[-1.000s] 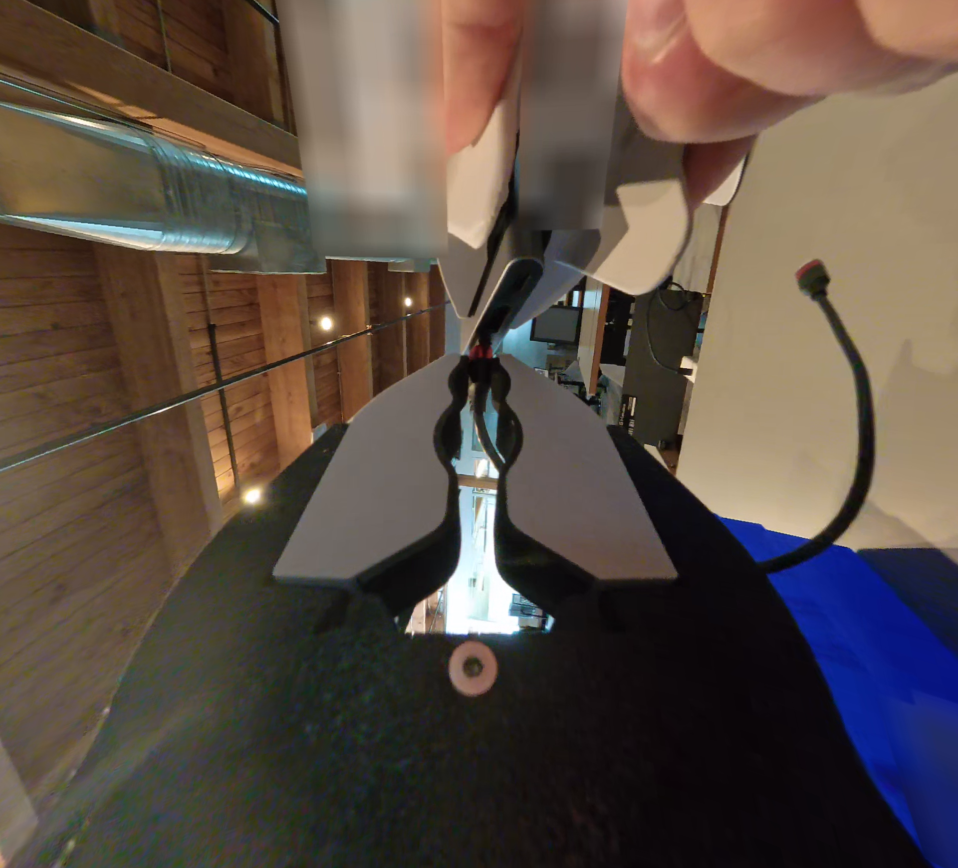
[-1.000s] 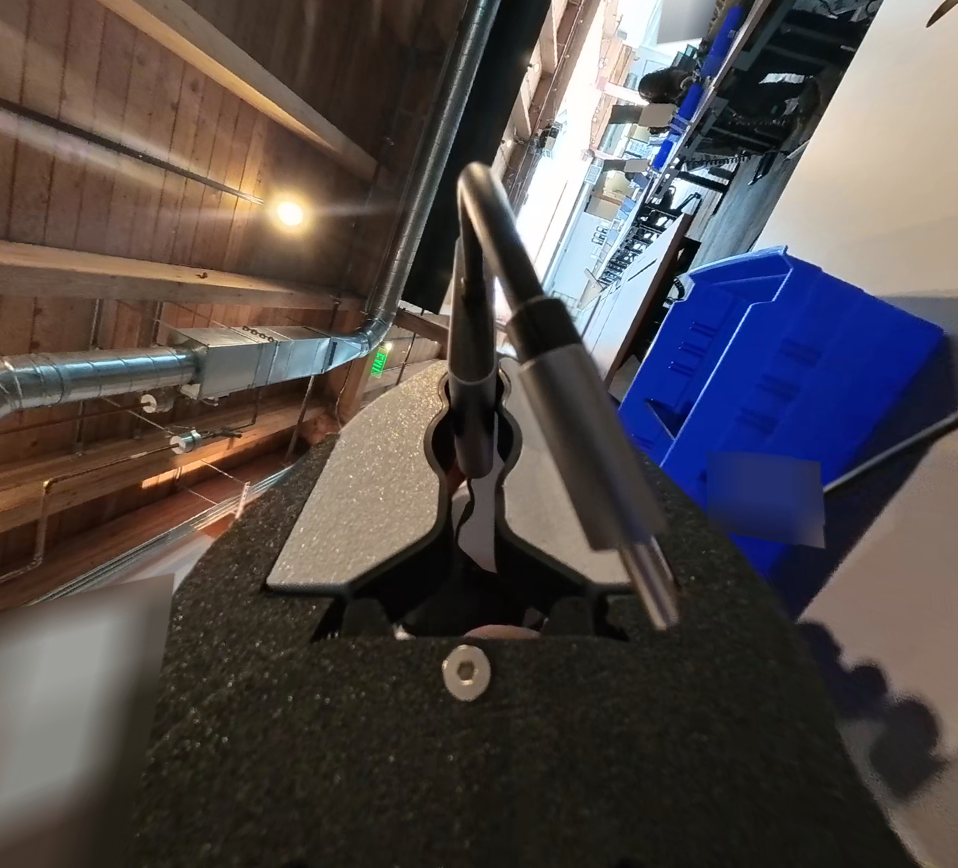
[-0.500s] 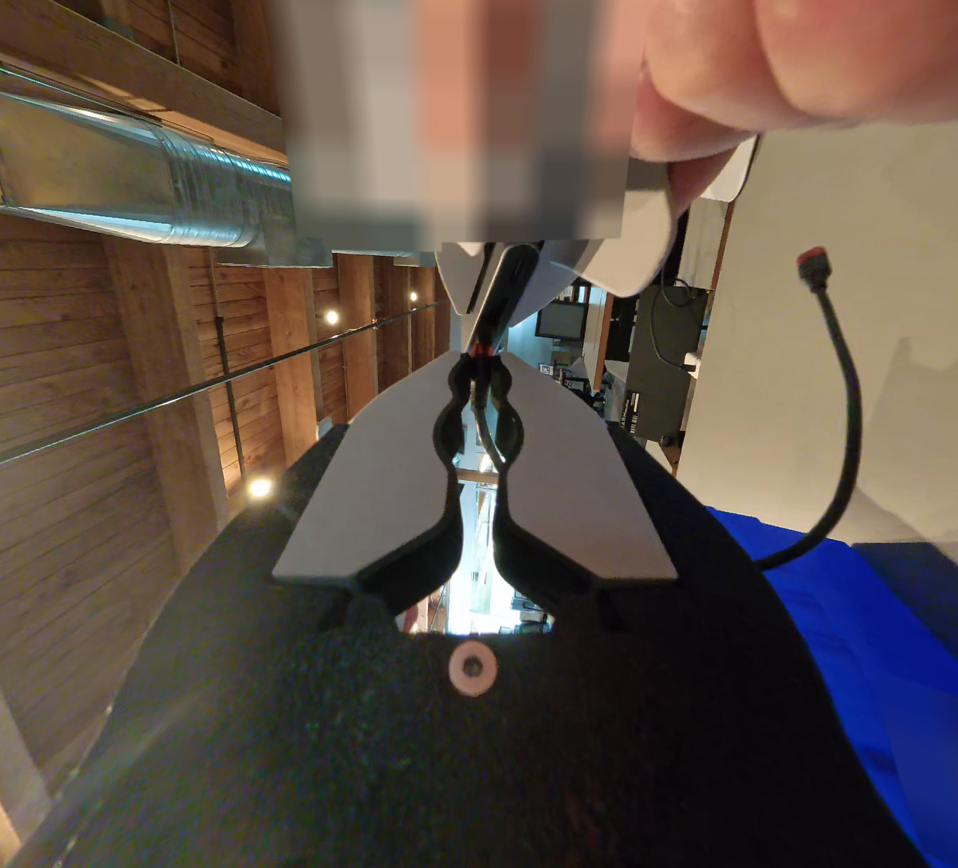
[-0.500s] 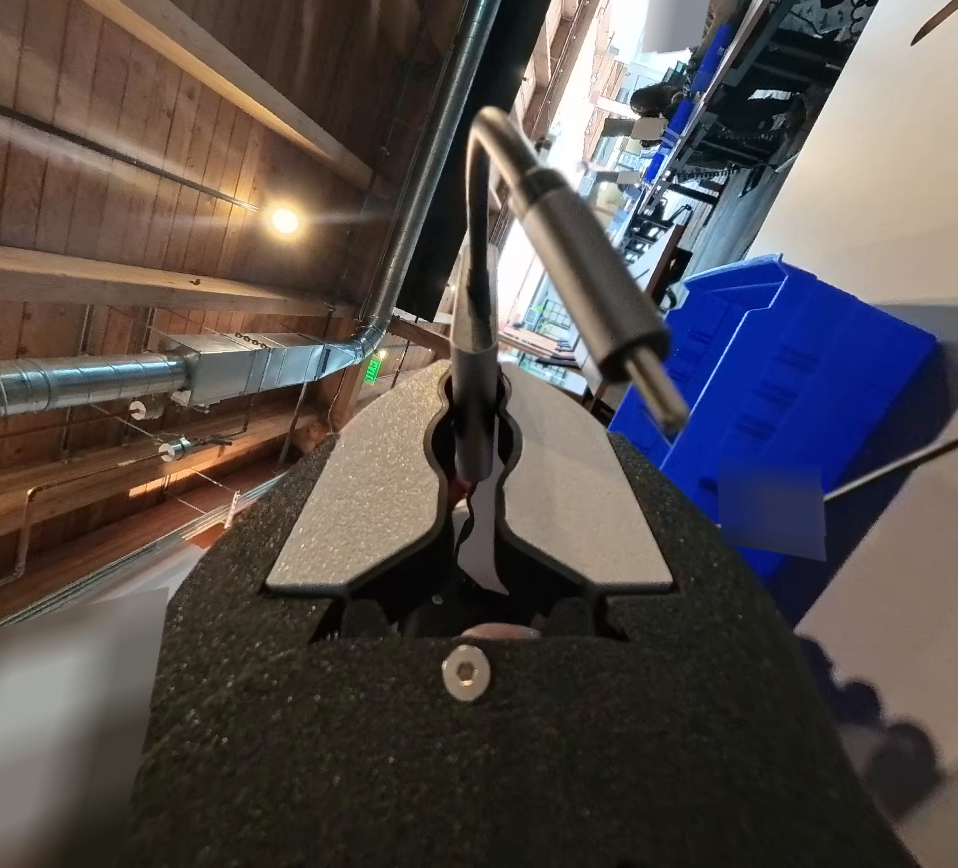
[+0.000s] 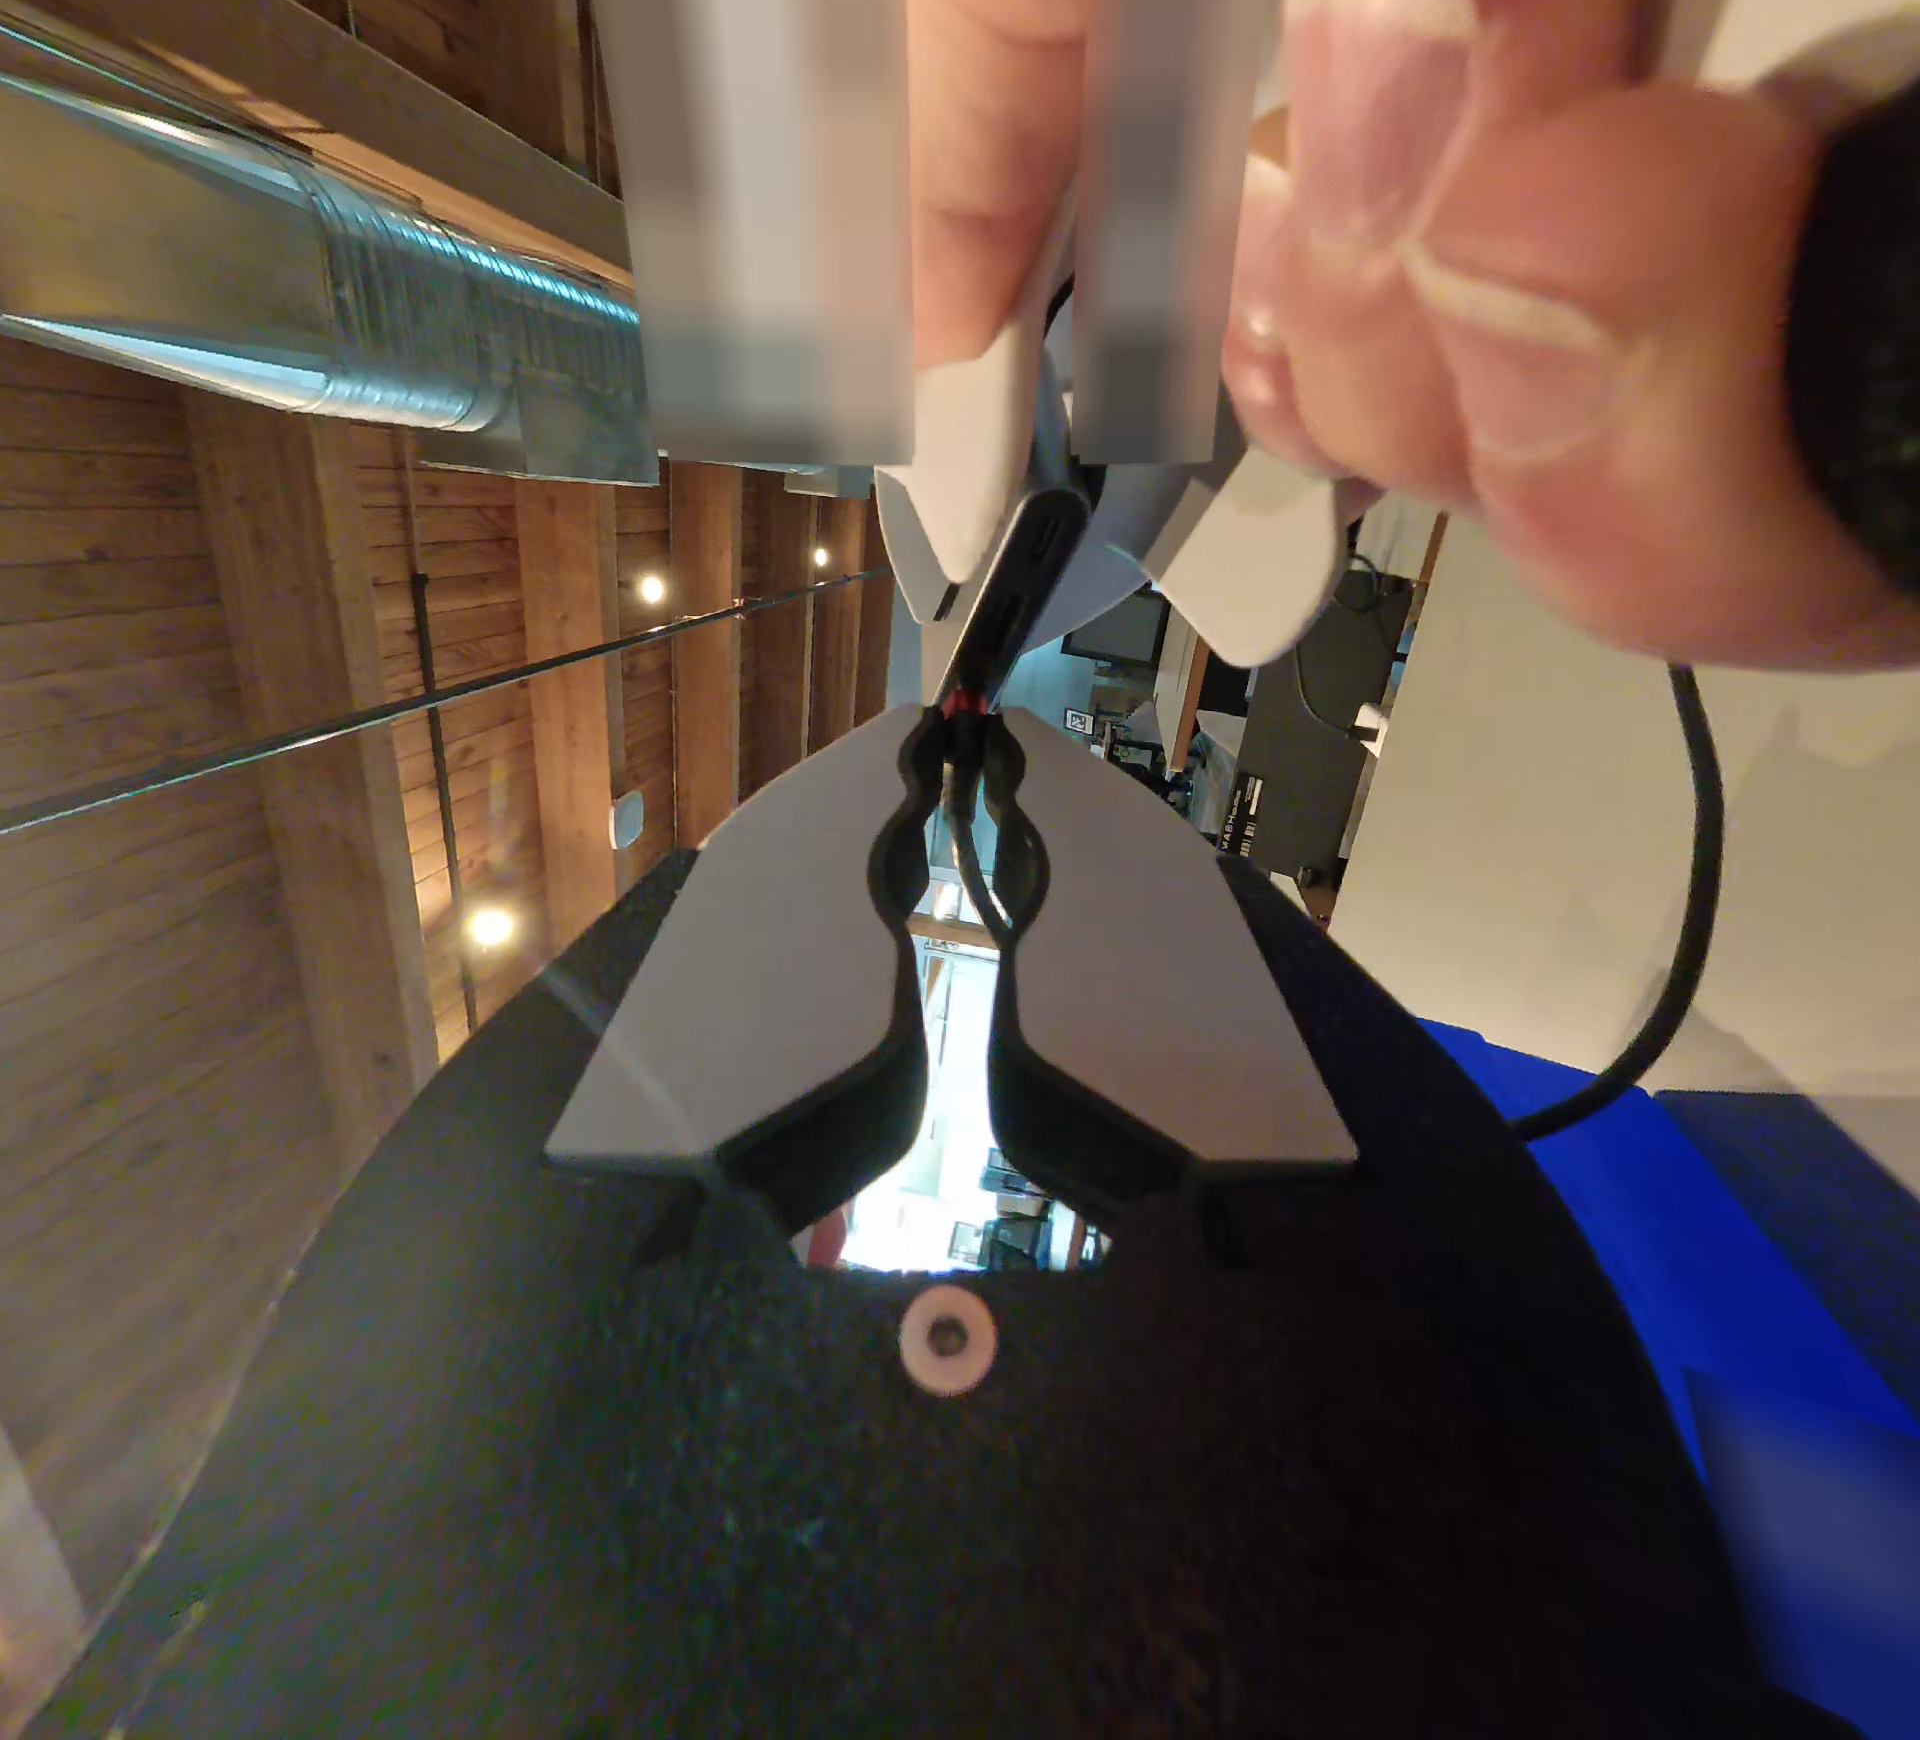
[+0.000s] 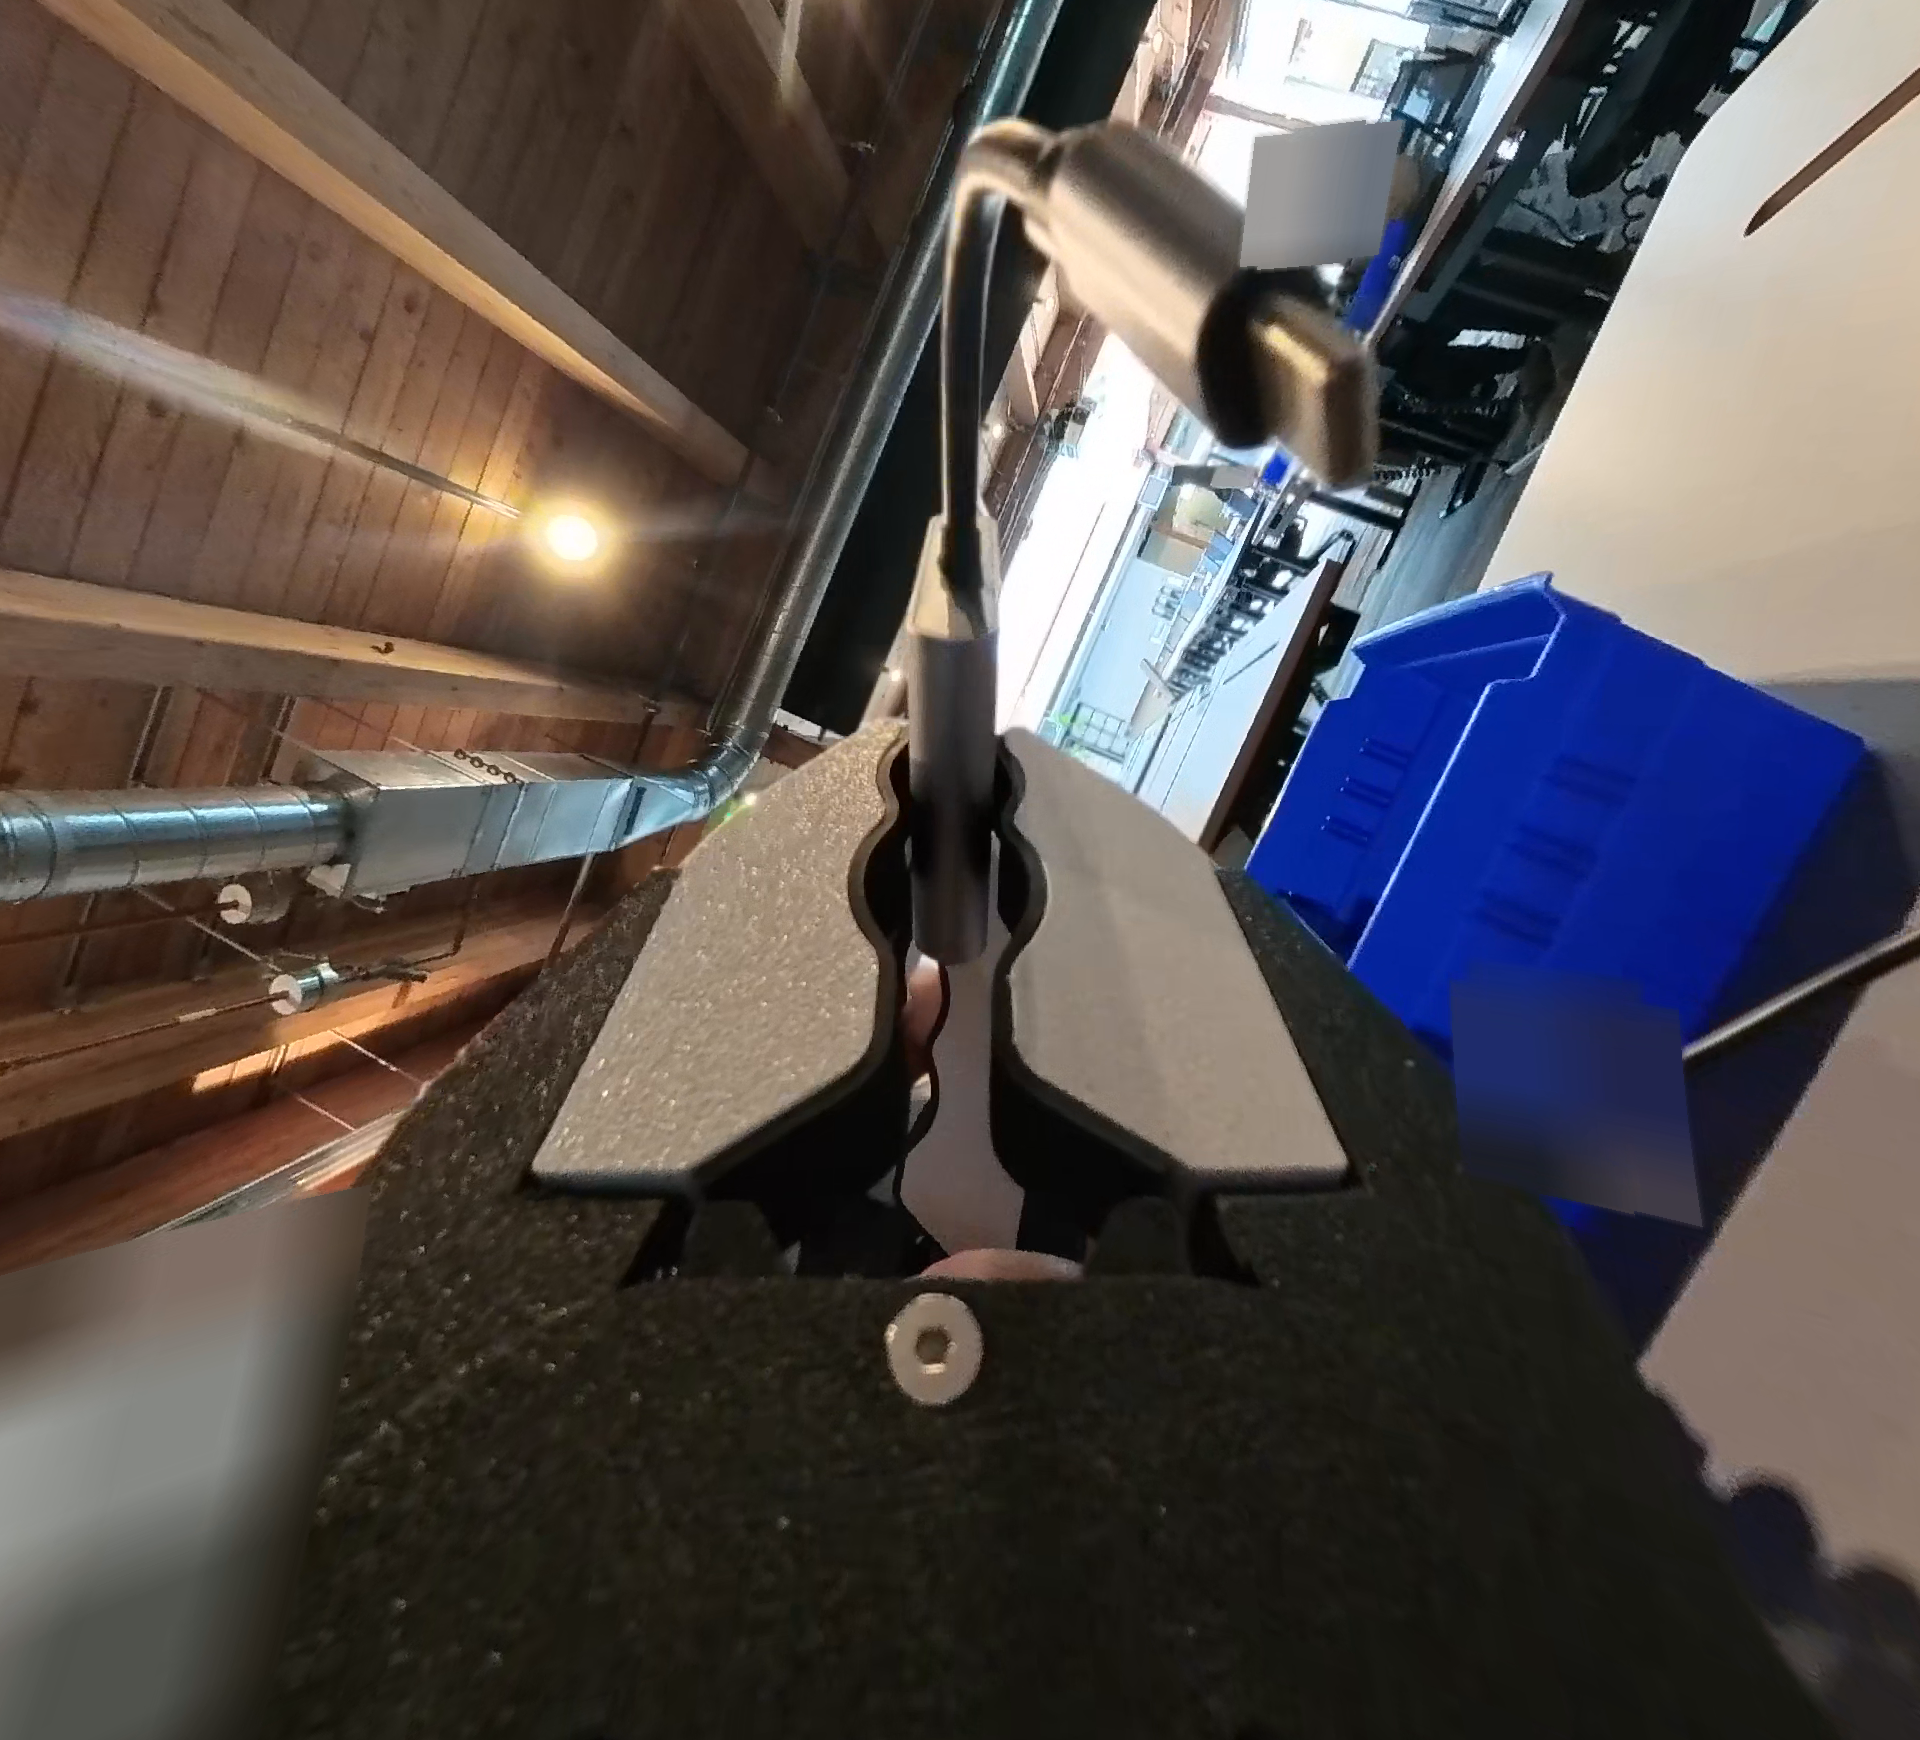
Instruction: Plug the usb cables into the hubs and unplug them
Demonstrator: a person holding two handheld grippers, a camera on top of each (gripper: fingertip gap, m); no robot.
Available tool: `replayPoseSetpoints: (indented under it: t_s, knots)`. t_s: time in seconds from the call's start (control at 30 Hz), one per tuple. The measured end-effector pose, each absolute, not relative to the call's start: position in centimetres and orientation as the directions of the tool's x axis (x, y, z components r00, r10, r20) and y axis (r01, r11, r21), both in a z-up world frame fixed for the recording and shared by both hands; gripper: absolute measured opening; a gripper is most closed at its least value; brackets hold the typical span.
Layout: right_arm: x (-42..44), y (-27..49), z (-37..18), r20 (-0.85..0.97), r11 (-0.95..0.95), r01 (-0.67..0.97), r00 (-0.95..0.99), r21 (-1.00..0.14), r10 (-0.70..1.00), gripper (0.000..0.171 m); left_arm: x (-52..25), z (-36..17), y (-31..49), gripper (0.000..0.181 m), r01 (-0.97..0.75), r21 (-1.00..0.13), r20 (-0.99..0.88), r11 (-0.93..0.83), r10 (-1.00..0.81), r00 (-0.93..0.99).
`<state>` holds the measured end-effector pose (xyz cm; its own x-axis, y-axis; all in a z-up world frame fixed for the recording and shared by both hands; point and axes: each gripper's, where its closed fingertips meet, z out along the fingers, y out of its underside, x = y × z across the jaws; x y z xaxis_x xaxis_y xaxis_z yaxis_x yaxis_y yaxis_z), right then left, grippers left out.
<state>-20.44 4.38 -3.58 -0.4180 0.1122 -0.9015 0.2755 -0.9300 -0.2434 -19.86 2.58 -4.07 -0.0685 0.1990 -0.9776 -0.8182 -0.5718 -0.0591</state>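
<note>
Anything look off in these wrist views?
Yes. The right tongs grip one metal plug of a short cable whose other plug curls back at the camera. In the left view a bare hand crowds the hub at the left tongs.

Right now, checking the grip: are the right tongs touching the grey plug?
Touching. The right wrist view shows the right tongs shut on the grey plug.

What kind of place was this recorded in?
Probably a converted industrial workshop or office loft: a wood-plank ceiling with a bare metal duct, blue storage bins, and desks with equipment farther off.
</note>
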Motion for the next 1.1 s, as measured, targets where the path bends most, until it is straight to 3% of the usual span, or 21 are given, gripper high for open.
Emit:
replayPoseSetpoints:
  t_s: [0.37,0.67,0.77,0.87,0.93,1.1]
  knots:
    - [-20.0,3.8,-3.0,-0.866,-0.913,0.312,-0.494,-0.264,0.082,0.015,-19.8,-3.6,2.2,0.008,-0.834,-0.091,-0.973,-0.545,0.228,-0.043]
    - [-20.4,5.4,-3.7,-0.891,-0.939,0.273,-0.449,-0.209,0.067,0.069,-18.9,-3.8,2.8,0.007,-0.841,-0.082,-0.974,-0.535,0.224,-0.047]
    - [-20.5,5.5,-3.9,-0.9,-0.944,0.273,-0.433,-0.188,0.055,0.068,-19.0,-3.9,2.9,0.008,-0.835,-0.075,-0.974,-0.545,0.22,-0.056]
    - [-20.5,5.3,-3.6,-0.896,-0.946,0.279,-0.443,-0.167,0.027,0.05,-19.2,-4.1,3.1,0.007,-0.828,-0.072,-0.975,-0.555,0.214,-0.059]
    - [-20.3,5.5,-3.1,-0.883,-0.95,0.263,-0.468,-0.167,0.025,0.021,-19.3,-4.3,3.2,0.007,-0.824,-0.071,-0.976,-0.562,0.21,-0.058]
    - [-20.6,5.5,-3.6,-0.896,-0.956,0.239,-0.442,-0.171,0.05,0.01,-19.3,-4.3,3.2,0.008,-0.821,-0.099,-0.976,-0.563,0.214,-0.029]
